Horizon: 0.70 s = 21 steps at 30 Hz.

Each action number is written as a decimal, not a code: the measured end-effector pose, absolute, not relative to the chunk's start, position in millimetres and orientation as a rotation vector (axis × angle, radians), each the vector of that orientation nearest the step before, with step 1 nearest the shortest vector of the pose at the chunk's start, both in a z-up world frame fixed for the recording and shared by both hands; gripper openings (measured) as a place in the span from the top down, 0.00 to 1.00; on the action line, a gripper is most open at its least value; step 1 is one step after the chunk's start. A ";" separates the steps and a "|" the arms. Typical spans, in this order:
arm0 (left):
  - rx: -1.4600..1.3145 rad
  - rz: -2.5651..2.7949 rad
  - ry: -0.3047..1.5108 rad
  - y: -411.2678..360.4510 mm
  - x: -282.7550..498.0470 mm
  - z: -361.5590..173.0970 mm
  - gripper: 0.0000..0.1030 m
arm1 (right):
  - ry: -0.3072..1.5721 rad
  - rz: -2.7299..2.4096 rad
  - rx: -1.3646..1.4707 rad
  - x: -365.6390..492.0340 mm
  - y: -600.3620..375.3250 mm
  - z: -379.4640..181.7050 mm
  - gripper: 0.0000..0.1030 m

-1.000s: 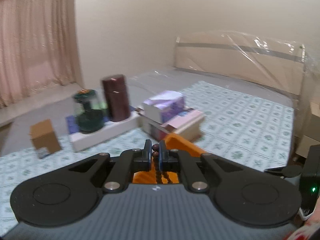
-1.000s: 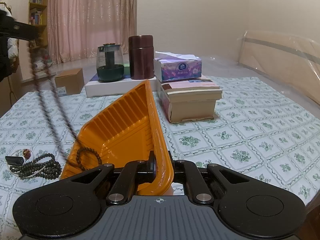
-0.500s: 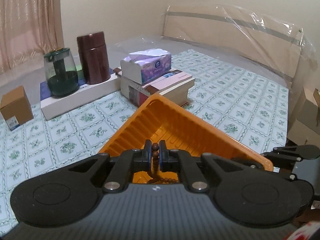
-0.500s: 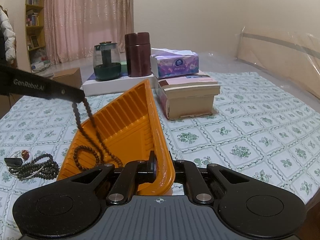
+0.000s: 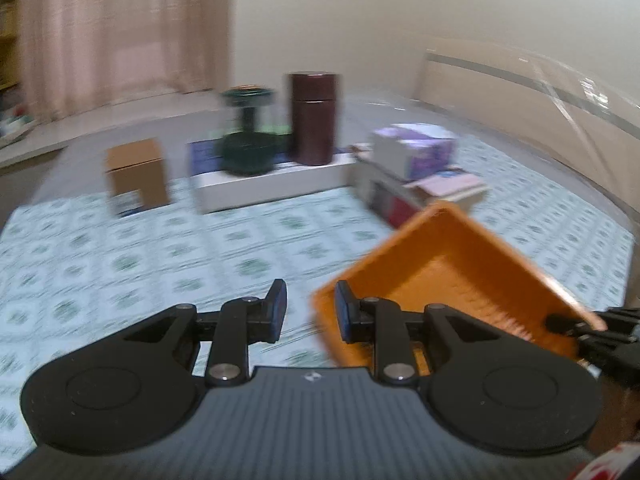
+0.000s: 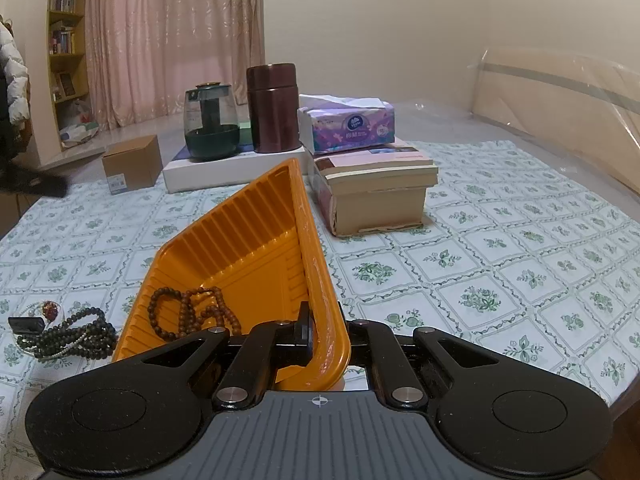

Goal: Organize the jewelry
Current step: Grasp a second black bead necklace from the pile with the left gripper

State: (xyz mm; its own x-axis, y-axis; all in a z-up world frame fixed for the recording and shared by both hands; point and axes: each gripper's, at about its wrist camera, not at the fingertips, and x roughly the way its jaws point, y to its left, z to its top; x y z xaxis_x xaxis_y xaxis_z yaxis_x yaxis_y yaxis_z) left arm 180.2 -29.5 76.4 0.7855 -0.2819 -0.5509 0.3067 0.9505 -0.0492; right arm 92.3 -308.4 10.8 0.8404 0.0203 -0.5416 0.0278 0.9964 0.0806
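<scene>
Lying on the far left of the right wrist view, a heap of dark, small-beaded strands (image 6: pixel 70 338) rests on the floral-patterned tablecloth (image 6: pixel 500 264), with a round clear piece holding a red bead (image 6: pixel 47 309) and a small black block (image 6: pixel 26 325) just beside it. To its right sits the orange ribbed plastic tray (image 6: pixel 256 236), glossy, with rounded corners and grooved walls. Coiled brown wooden bead strings (image 6: pixel 188 312) lie loose on the tray's floor near its lower left corner. The right gripper (image 6: pixel 326 332) is clamped on the tray's near rim, one black finger inside the wall and one outside.

Behind the tray, from left to right: a plain cardboard box (image 6: pixel 131 166), a clear glass teapot with a dark green base (image 6: pixel 210 124) and a dark brown cylindrical canister (image 6: pixel 274 108) on a flat white box (image 6: pixel 224 170), then a purple tissue box (image 6: pixel 347 122) on top of stacked books (image 6: pixel 376 188).

In the blurred left wrist view, the left gripper (image 5: pixel 307 310) has its black fingers well apart with nothing between them, over the tablecloth just left of the tray's corner (image 5: pixel 452 272).

Half a second ago those fingers were pinched on a brown bead strand hanging over the tray; that strand now lies in the tray, and the left gripper has swung off to the left. The right gripper's hold on the rim is unchanged.
</scene>
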 end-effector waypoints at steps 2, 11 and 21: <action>0.025 -0.264 0.590 -7.1 172.0 75.1 0.76 | 0.573 -0.004 0.086 91.9 -308.4 10.7 0.93; 0.004 -0.080 0.646 61.3 136.3 41.1 0.76 | 0.576 -0.007 0.081 90.6 -306.5 11.6 0.93; 0.025 -0.042 0.723 73.0 122.3 -14.3 0.76 | 0.581 -0.014 0.068 90.8 -306.4 10.6 0.93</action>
State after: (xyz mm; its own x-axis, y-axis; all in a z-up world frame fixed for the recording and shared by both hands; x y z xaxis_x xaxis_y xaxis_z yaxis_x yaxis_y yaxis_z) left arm 122.3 73.0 -14.3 0.7490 -0.0300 -0.6619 0.0473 0.9988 0.0082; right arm 90.8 -306.4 10.6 0.8359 0.0061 -0.5488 0.0325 0.9976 0.0606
